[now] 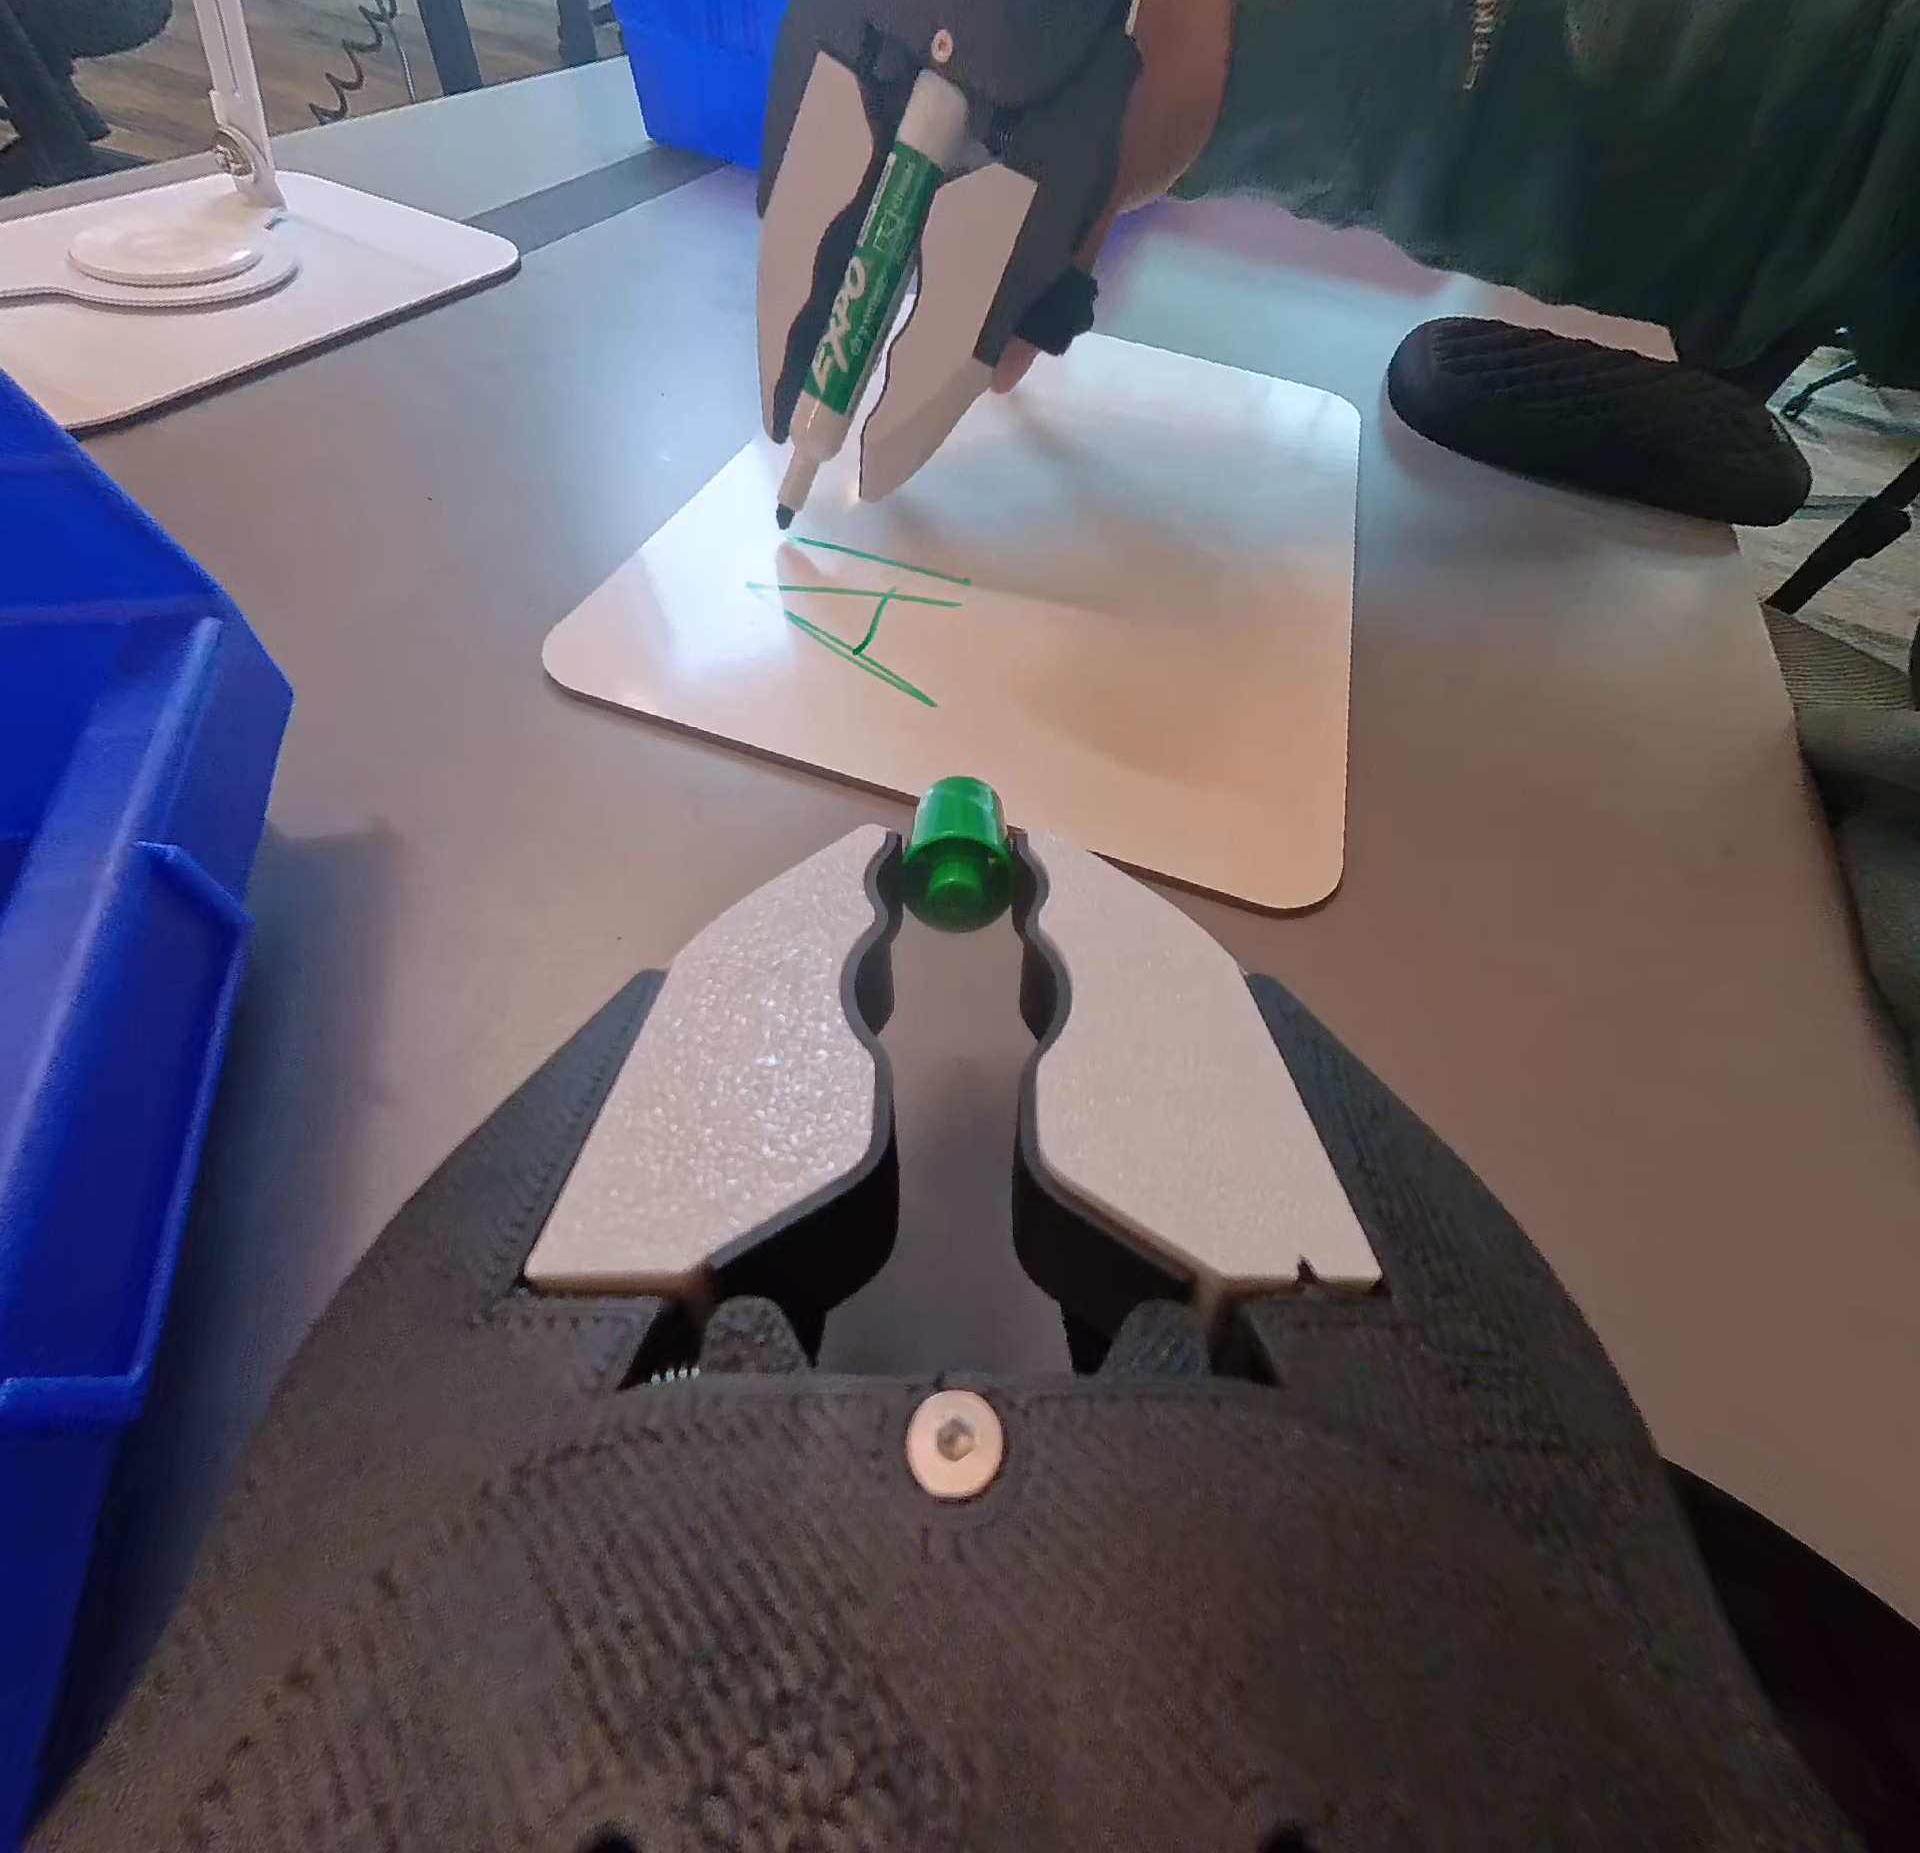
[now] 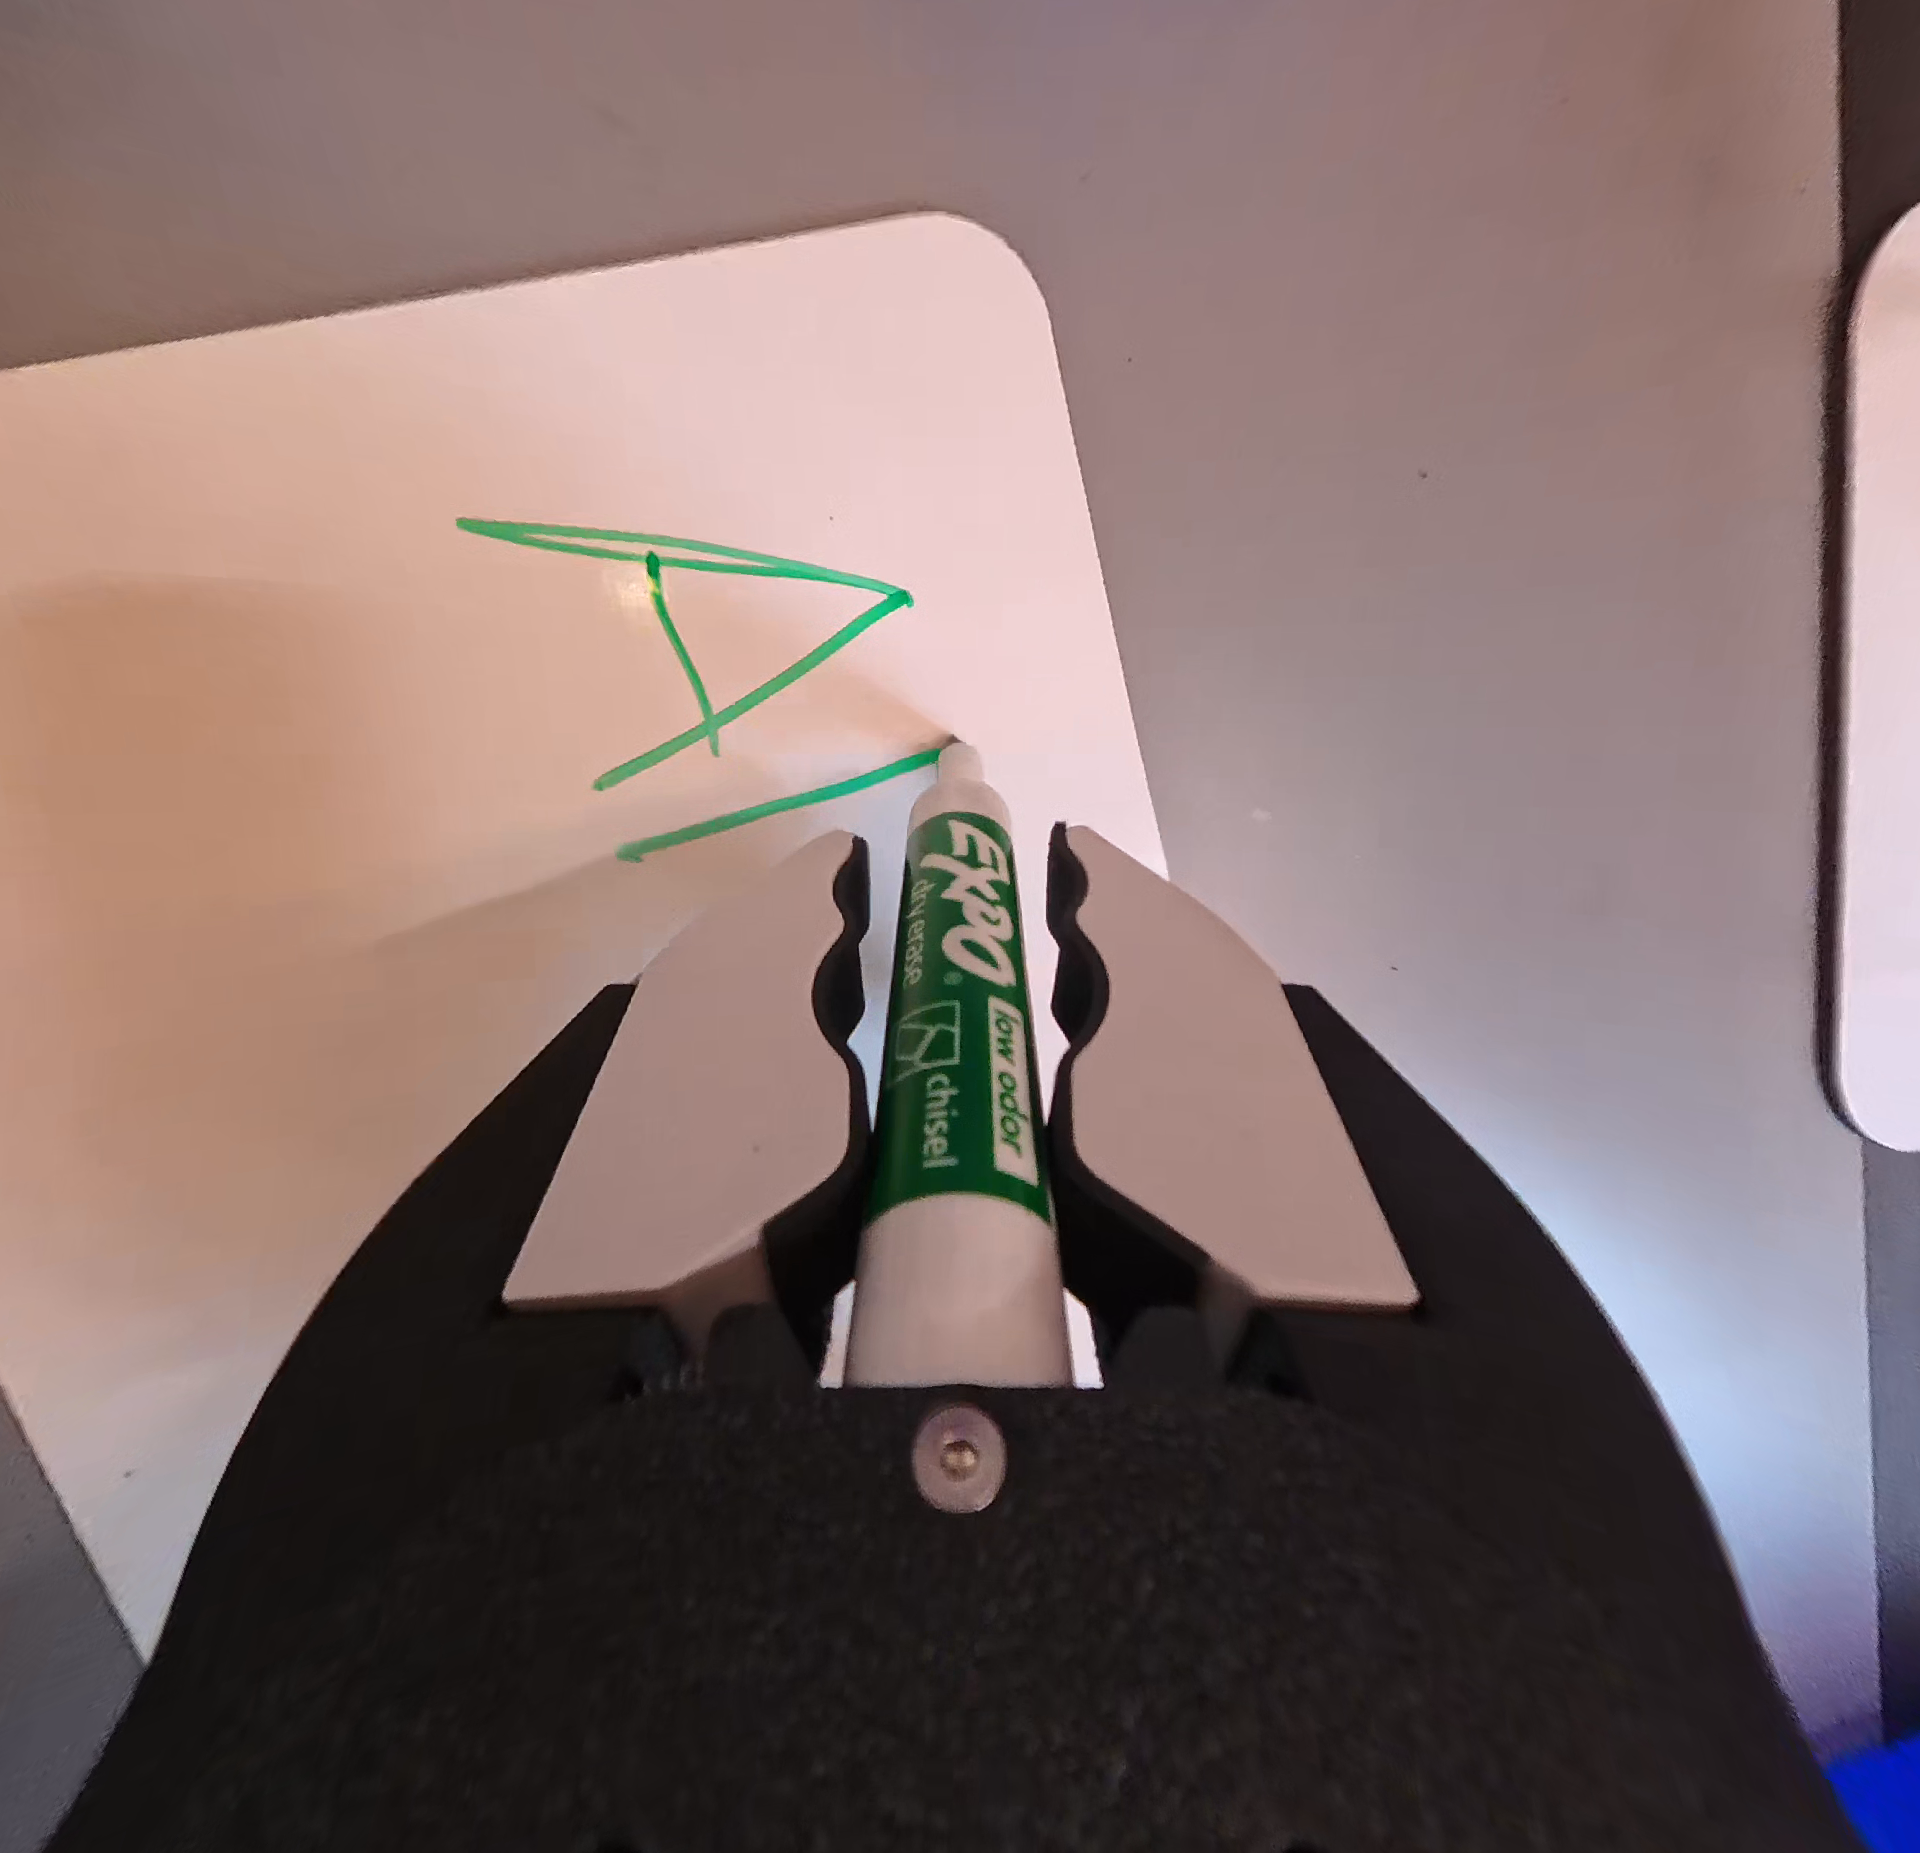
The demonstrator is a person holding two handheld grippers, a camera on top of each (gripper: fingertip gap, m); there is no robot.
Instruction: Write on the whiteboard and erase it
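Writing in progress: right gripper clamps a green dry-erase marker low on its barrel, chisel tip touching the whiteboard at the end of a fresh green stroke. A finished triangular green figure sits just beside that stroke. Left gripper pinches the green marker cap at its fingertips, hovering over the worktop at the whiteboard's near edge in the left wrist view.

Whiteboard lies flat mid-worktop; marks cluster near one of its corners. Blue bin stands at the worktop's left edge, second white board with a lamp base at the far left corner.

Marker long axis runs along the right gripper's fingers, tip forward and down onto the board, tilted, back end seated deep between the jaws.

Doing this step well, likely: keep light steady tip pressure, hold the tilt constant so the chisel edge stays flat, move the whole gripper rather than twisting, avoid dragging fingertips through wet ink. Board looks unanchored, so hard pushes could slide it.

No eraser visible in either view.
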